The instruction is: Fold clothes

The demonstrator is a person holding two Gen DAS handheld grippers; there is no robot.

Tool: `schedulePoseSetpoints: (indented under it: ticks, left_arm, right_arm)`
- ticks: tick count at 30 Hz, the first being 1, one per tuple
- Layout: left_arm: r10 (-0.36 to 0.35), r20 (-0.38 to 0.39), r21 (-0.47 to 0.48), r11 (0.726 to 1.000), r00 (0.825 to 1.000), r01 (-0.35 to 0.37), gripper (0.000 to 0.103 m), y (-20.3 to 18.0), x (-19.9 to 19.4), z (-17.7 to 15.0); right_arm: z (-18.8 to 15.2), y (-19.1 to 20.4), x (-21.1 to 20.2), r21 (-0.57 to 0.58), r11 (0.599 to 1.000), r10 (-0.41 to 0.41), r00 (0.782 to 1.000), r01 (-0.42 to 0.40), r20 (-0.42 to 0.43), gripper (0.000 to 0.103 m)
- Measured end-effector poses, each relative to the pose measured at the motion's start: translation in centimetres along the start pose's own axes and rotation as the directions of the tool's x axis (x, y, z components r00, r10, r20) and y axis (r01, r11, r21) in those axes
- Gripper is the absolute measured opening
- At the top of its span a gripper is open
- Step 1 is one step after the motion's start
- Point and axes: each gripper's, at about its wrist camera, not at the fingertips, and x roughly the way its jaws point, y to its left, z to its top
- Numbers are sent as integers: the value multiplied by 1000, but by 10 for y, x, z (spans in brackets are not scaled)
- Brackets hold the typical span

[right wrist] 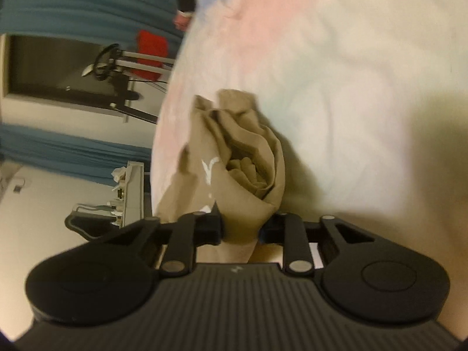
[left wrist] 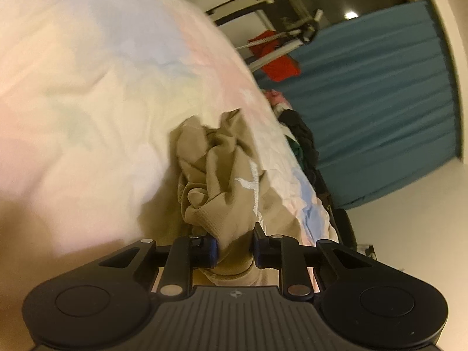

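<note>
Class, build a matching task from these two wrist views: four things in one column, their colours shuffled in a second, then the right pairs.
Things:
1. garment gripped by both tongs
2. curtain
3. cloth on the rack
4. bedsheet

Colours:
A. red
B. pale pastel
C. tan
D. teal blue

Pairs: 1-C, 2-D, 3-A, 4-B

Left tongs [left wrist: 234, 248] clamped on bunched tan garment [left wrist: 216, 175], fingers nearly together, cloth filling the gap. Right tongs [right wrist: 240, 228] likewise pinching the same garment. Both views tilted sideways, blurred.
</note>
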Motion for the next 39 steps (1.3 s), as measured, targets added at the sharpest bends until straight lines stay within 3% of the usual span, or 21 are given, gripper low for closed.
schedulePoseSetpoints:
  ticks: [4, 7, 11, 14, 17, 21, 26, 28, 32, 34, 36, 39]
  left_arm:
    - [-19, -43, 19, 1000, 999, 20, 23, -24, -11, 6]
    - [-31, -119, 30, 999, 992, 35, 23, -57, -13, 10]
    - [-22, -240, 69, 997, 971, 40, 23, -117, 10, 13]
    - [8, -291, 105, 994, 957, 24, 23, -164, 45, 16]
    - [24, -293, 125, 992, 956, 14, 22, -208, 94, 26]
    - [36, -270, 160, 987, 962, 8, 22, -266, 167, 41]
    - [-25, -215, 199, 978, 976, 68, 22, -325, 246, 50]
    - [-32, -203, 239, 968, 979, 82, 22, -329, 274, 44]
    - [-26, -189, 346, 934, 982, 91, 22, -324, 329, 25]
    - [-1, -204, 402, 912, 979, 84, 22, -305, 351, 7]
    - [41, -241, 411, 909, 970, 63, 22, -273, 364, -10]
    - [56, -257, 456, 887, 965, 70, 22, -236, 356, -34]
  right_arm:
    - [5, 22, -34, -41, 999, 12, 999, -11, 34, 22]
    - [9, 39, -60, -72, 997, 22, 998, -18, 58, 21]
    - [51, 55, -95, -70, 998, 10, 997, -4, 82, 21]
    - [88, 62, -113, -56, 998, 6, 993, 1, 118, 21]
    - [128, 73, -107, -62, 998, 5, 987, 5, 160, 21]
    - [199, 107, -79, -109, 994, 5, 972, 21, 233, 21]
    - [276, 151, -50, -245, 969, 57, 937, 31, 346, 21]
    - [300, 154, -35, -289, 956, 64, 924, 51, 377, 21]
    - [329, 121, 5, -302, 947, 14, 921, 114, 390, 21]
    - [327, 89, 18, -291, 945, -28, 926, 147, 377, 21]
    - [318, 57, 27, -269, 947, -70, 931, 175, 357, 21]
    - [289, 9, 28, -232, 954, -107, 941, 188, 321, 21]
